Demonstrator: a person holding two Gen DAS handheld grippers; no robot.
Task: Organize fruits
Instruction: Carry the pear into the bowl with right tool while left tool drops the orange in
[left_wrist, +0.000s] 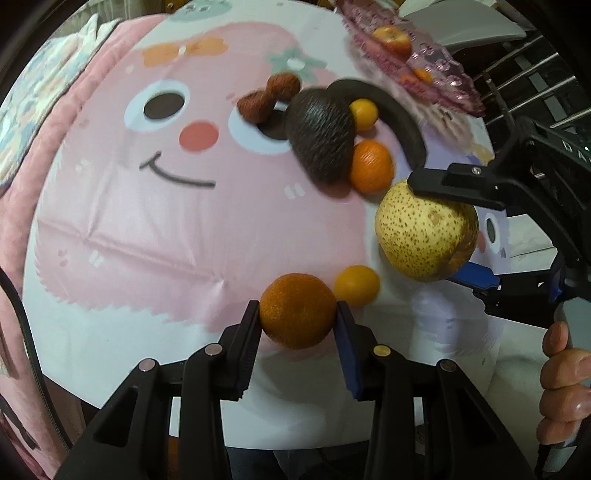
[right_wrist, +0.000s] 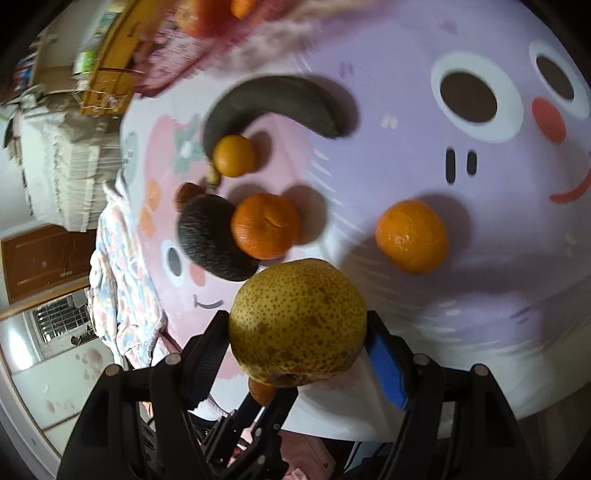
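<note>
My left gripper (left_wrist: 298, 314) is shut on a mandarin (left_wrist: 297, 311) just above the cartoon tablecloth. My right gripper (right_wrist: 297, 325) is shut on a speckled yellow pear (right_wrist: 297, 323) and holds it above the table; the pear also shows in the left wrist view (left_wrist: 424, 230) with the right gripper (left_wrist: 448, 229) around it. On the cloth lie an avocado (left_wrist: 321, 136), a blackened banana (left_wrist: 388, 110), two lychees (left_wrist: 267, 96), another mandarin (left_wrist: 371, 167) and two small oranges (left_wrist: 364, 113) (left_wrist: 356, 285). A pink glass fruit plate (left_wrist: 436, 70) holds an apple (left_wrist: 392, 37).
A loose mandarin (right_wrist: 412, 236) lies on the purple part of the cloth. A metal rack (left_wrist: 528, 77) stands beyond the plate. A pink padded cover (left_wrist: 55, 122) edges the table at left. Cardboard boxes (right_wrist: 107, 62) and stacked papers sit beyond the table.
</note>
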